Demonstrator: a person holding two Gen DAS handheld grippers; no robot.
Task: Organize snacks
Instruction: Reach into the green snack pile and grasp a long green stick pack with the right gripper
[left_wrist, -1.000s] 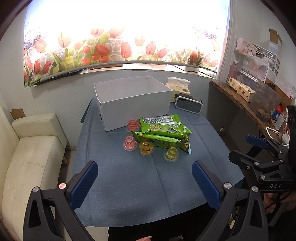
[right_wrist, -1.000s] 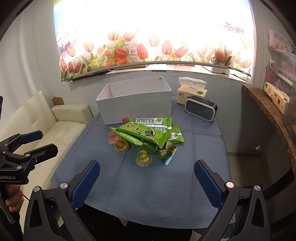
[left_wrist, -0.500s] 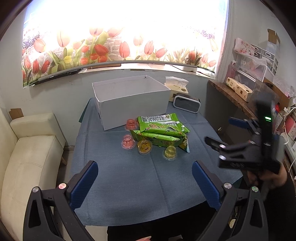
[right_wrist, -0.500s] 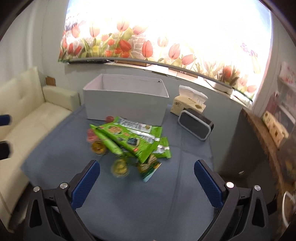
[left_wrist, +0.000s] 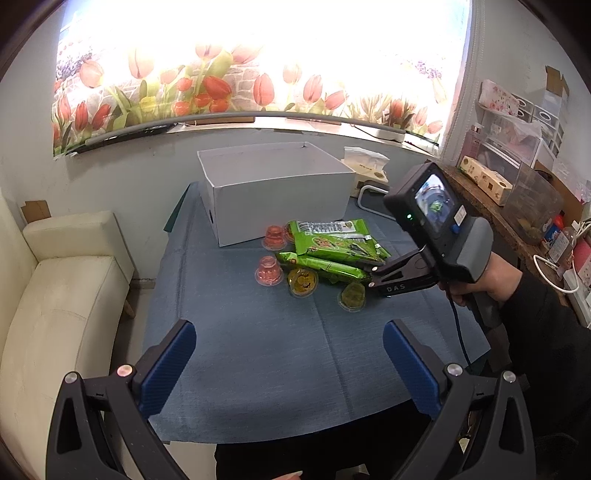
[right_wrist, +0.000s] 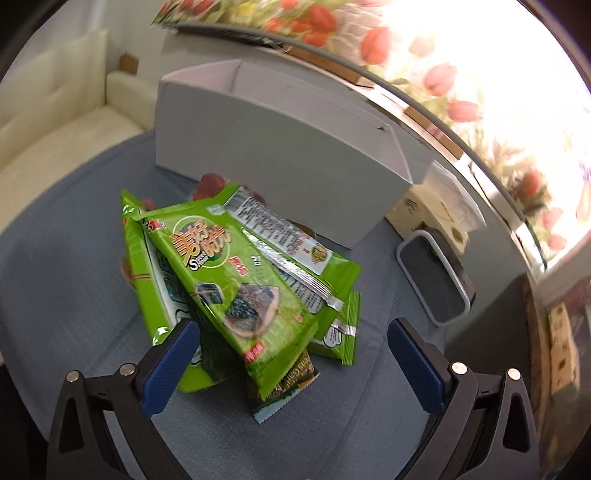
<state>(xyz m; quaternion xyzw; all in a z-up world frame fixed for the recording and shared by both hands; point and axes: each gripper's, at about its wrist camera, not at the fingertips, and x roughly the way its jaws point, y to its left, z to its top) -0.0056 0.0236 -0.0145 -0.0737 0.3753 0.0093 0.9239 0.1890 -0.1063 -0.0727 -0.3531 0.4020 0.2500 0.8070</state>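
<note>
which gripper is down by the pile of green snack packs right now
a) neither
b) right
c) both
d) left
b: the right gripper sits open at the edge of the green snack packs, with the pile between its fingers, while the left gripper hangs open over bare blue tablecloth, well short of the pile.

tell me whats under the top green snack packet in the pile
Under the top green packet lie more green packets and a darker sachet, all on the blue cloth. Red jelly cups peek out behind; anything deeper is covered.
</note>
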